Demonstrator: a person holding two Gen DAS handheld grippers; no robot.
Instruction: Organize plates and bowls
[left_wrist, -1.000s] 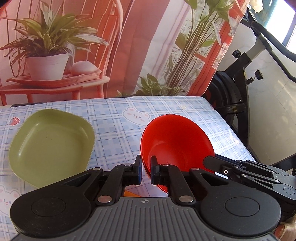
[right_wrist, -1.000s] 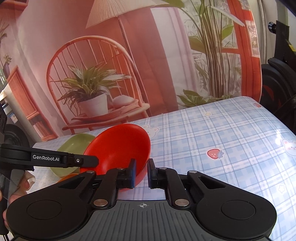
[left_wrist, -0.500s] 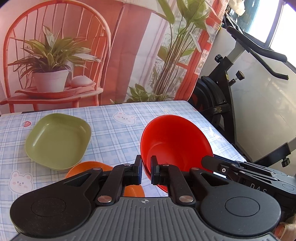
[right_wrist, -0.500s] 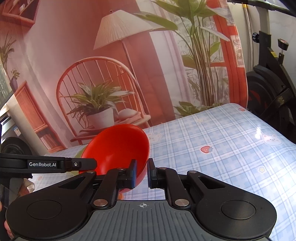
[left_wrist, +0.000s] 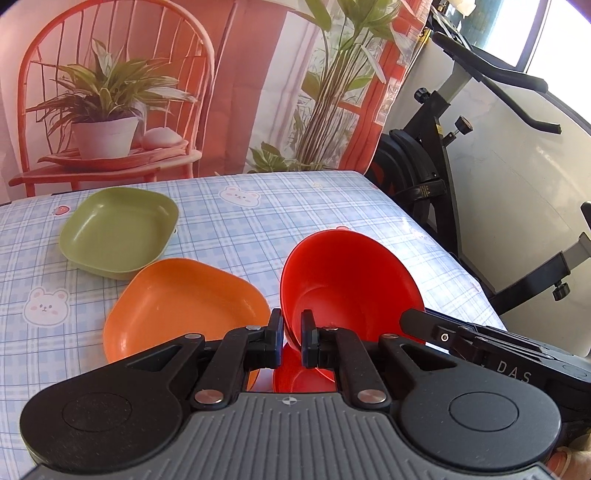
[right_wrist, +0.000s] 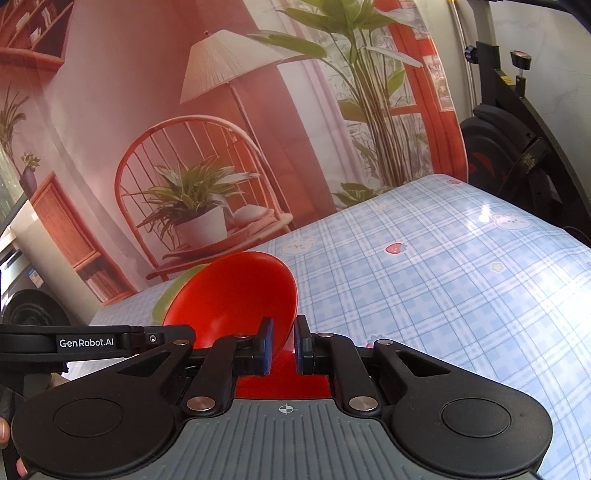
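A red bowl (left_wrist: 351, 284) hangs tilted above the table, held by its rim from two sides. My left gripper (left_wrist: 291, 339) is shut on the near left part of the rim. In the right wrist view my right gripper (right_wrist: 283, 345) is shut on the bowl (right_wrist: 236, 295) at its near right edge. The right gripper's body (left_wrist: 480, 343) shows at the right of the left wrist view; the left gripper's arm (right_wrist: 92, 341) shows at the left of the right wrist view. An orange plate (left_wrist: 184, 306) lies just left of the bowl, a green plate (left_wrist: 118, 229) touching it behind.
The table wears a blue checked cloth (left_wrist: 314, 221) with bears and strawberries. A printed backdrop (left_wrist: 221, 92) hangs along its far edge. An exercise bike (left_wrist: 443, 155) stands past the table's right edge. A sliver of the green plate (right_wrist: 166, 306) peeks behind the bowl.
Both grippers have drawn back from the backdrop and risen a little, carrying the red bowl. The orange plate has come into view and the green plate now sits farther away.
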